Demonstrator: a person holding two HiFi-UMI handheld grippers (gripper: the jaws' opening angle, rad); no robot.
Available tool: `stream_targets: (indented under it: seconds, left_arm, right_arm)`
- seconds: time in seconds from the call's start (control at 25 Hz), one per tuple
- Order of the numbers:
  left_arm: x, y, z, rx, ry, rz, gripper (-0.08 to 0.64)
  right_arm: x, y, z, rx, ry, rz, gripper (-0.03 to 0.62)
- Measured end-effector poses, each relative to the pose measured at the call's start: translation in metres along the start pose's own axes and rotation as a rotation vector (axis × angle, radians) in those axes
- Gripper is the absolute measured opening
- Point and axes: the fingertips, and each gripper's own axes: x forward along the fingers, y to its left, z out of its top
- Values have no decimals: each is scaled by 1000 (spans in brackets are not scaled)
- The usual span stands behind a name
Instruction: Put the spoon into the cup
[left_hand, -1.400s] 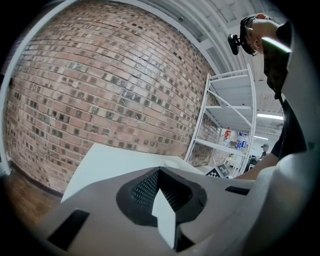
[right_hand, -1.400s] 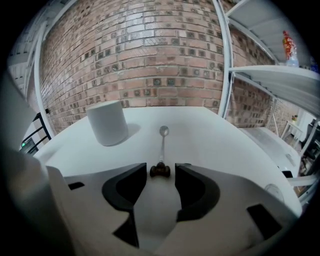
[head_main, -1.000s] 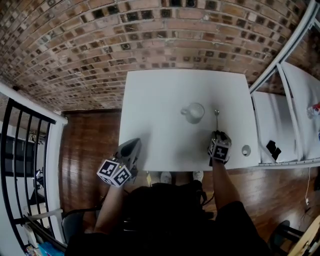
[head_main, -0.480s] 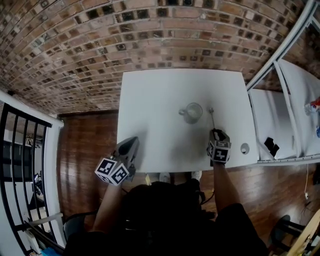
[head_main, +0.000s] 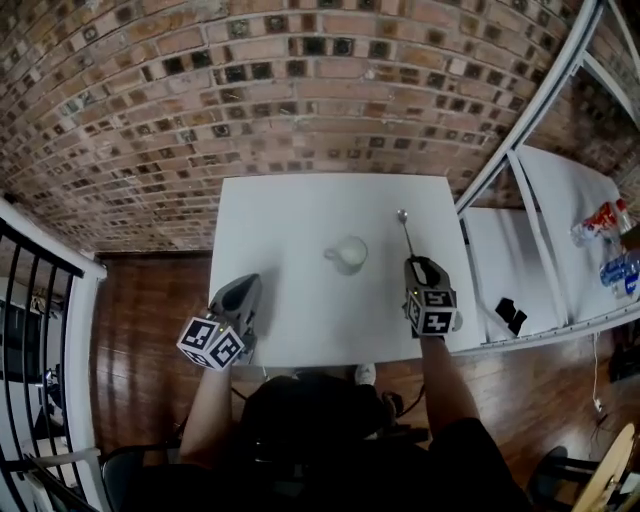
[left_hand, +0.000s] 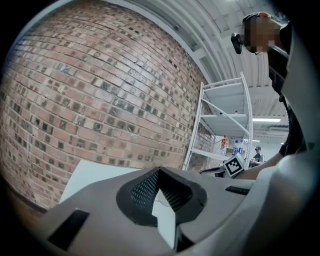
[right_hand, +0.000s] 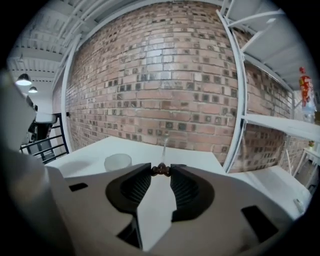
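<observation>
A metal spoon (head_main: 404, 232) juts forward from my right gripper (head_main: 413, 263), which is shut on the end of its handle. In the right gripper view the handle end (right_hand: 161, 169) is pinched between the pads and the thin stem rises toward the brick wall, off the table. The pale translucent cup (head_main: 348, 254) stands upright on the white table (head_main: 290, 220), left of the spoon; in the right gripper view the cup (right_hand: 118, 161) is low at the left. My left gripper (head_main: 246, 287) hovers at the table's front left edge, shut and holding nothing (left_hand: 159, 171).
A white metal shelf rack (head_main: 540, 250) stands right of the table, with bottles (head_main: 600, 220) and a black item (head_main: 510, 314) on it. A brick wall runs behind the table. A black railing (head_main: 30, 300) is at the left, above wooden floor.
My right gripper has closed on the spoon's handle and lifted the spoon off the table. The left gripper rose slightly. The head view shifted, so the table sits further left.
</observation>
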Motion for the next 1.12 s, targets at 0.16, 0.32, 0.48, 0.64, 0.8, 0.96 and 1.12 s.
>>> stream_targets:
  seconds: [0.16,0.32,0.48,0.64,0.8,0.96,1.12]
  left_arm:
    - [6,-6,14,19,-44,23,3]
    - [12,-13,20,27,-70,43,3]
    - [13,-20,22,40,-74,67,3]
    - [12,-20,23,46,-84,103,3]
    - [13,-29,19,56,-84,122,3]
    - [15,-35,12,52,-72,130,3]
    - [13,-34,9,46,-67,141,3]
  right_arm:
    - [-13,-2,47,-36,-91,87,124]
    - [-20,16,75,-123,-120,231,124]
    - [-21,34,79,-93,-120,368,126]
    - [-23,49,63,-73,-76,530,126]
    - [-23,58,37,-152,11,616,126]
    - [-13,66,5,-226,112,640,126]
    - [-4,72,-25,-299,203,645,126]
